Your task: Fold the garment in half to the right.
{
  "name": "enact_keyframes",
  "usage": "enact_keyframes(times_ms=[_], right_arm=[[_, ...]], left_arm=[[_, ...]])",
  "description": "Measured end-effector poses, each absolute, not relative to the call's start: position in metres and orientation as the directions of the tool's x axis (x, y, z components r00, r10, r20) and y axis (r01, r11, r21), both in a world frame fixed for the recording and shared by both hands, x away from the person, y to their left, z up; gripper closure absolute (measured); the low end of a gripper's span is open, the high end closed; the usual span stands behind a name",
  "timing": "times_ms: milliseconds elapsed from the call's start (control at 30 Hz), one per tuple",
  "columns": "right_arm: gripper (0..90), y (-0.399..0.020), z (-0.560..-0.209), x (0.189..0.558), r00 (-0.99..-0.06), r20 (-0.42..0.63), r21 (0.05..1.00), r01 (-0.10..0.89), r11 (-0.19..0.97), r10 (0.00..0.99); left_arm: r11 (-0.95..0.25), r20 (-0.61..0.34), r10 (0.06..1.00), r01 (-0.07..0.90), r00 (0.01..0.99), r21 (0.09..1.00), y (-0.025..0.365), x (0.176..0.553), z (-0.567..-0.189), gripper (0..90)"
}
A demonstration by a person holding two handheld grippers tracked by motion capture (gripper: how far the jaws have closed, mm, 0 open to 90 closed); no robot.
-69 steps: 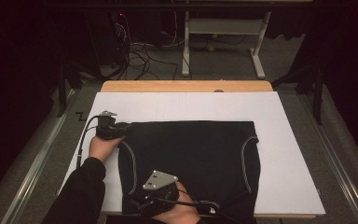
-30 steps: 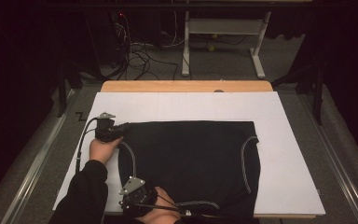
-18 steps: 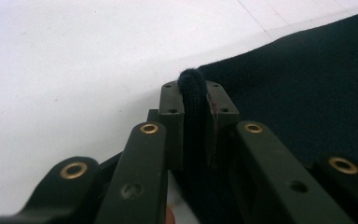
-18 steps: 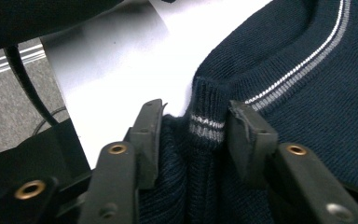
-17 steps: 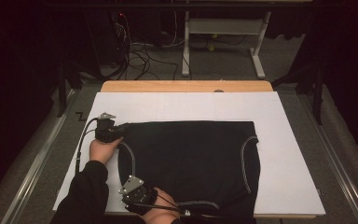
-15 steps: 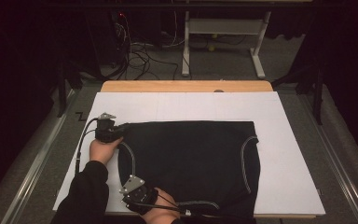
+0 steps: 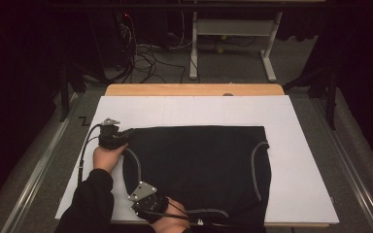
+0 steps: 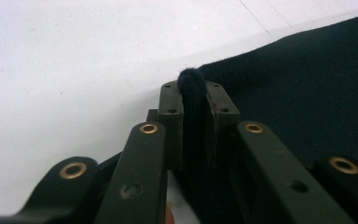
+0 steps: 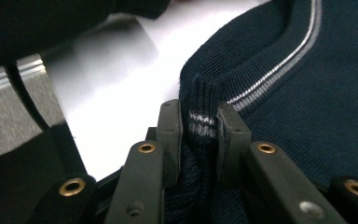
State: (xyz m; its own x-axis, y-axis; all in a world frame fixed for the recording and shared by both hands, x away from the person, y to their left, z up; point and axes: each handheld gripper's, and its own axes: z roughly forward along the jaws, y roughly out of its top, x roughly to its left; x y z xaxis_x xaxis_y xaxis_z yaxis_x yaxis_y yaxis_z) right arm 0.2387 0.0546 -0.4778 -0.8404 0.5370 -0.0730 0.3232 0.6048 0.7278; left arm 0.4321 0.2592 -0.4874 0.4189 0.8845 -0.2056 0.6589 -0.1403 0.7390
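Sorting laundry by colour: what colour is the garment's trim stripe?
Pale grey on the dark navy garment; the right gripper view shows it best.

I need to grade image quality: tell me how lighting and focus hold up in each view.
High view: dim surroundings, the white table sheet brightly lit, the dark knit garment almost featureless. Left gripper view: sheet washed out, nearest jaw links soft. Right gripper view: the garment's grey-striped ribbed edge sharp, the upper left dark and blurred.

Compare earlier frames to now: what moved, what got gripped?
The right gripper moved from over the dark knit garment to its near-left striped edge, and its jaws have just been closing, pinching a fold. The left gripper stayed clamped on the far-left corner; the garment lies flat as before.
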Motion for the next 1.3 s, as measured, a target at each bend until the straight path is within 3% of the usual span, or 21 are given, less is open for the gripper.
enact_keyframes(times_ms=[400, 667, 900, 1300], right_arm=[[76.0, 0.034, -0.466, 0.232, -0.832, -0.053, 0.815, 0.284, 0.506, 0.552], [75.9, 0.033, -0.467, 0.233, -0.84, -0.04, 0.827, 0.276, 0.49, 0.541], [75.9, 0.028, -0.46, 0.23, -0.836, -0.043, 0.846, 0.261, 0.465, 0.547], [75.8, 0.011, -0.438, 0.224, -0.824, -0.034, 0.892, 0.231, 0.39, 0.566]], left_arm=[[-0.146, -0.197, 0.891, 0.669, 0.409, 0.728, 0.256, 0.43, -0.487, 75.3], [-0.021, -0.281, 0.908, 0.702, 0.311, 0.711, 0.253, 0.428, -0.484, 76.2], [0.029, -0.282, 0.923, 0.681, 0.264, 0.732, 0.244, 0.42, -0.473, 76.0], [0.043, -0.265, 0.921, 0.604, 0.284, 0.796, 0.232, 0.411, -0.435, 76.5]])
